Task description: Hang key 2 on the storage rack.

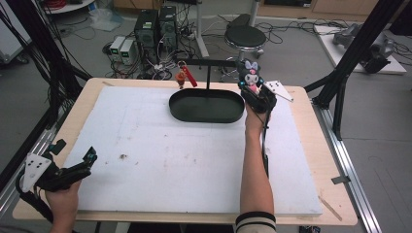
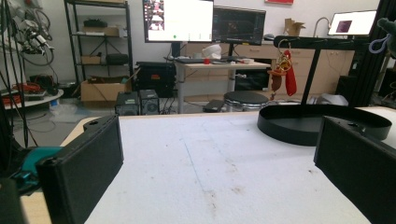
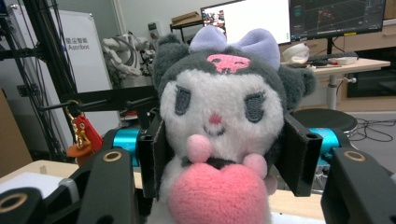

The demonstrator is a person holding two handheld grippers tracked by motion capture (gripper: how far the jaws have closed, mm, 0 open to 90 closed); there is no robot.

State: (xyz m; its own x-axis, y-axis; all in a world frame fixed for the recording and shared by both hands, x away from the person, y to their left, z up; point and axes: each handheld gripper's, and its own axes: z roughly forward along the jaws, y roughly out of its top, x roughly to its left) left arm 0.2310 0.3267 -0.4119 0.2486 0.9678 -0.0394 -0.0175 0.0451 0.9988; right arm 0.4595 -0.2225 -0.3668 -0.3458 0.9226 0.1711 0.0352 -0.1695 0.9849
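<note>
A plush doll (image 1: pixel 251 76) with a grey hood, a lilac bow and a pink heart (image 3: pixel 219 154) is clamped between the jaws of my right gripper (image 1: pixel 254 91), which is shut on it and held up beside the right end of the black T-shaped stand's bar (image 1: pixel 210 62). The stand rises from an oval black tray (image 1: pixel 206 106). A red keychain charm (image 1: pixel 183 77) hangs from the bar's left end. My left gripper (image 1: pixel 83 162) rests at the near left of the white foam board (image 1: pixel 160 150), open with nothing between its jaws (image 2: pixel 219 158).
The foam board lies on a wooden table (image 1: pixel 318 160). A black frame post (image 1: pixel 350 58) stands at the right, another (image 1: pixel 39 53) at the left. Behind the table are a stool (image 1: pixel 244 36), computers (image 1: pixel 155 26) and cables on the floor.
</note>
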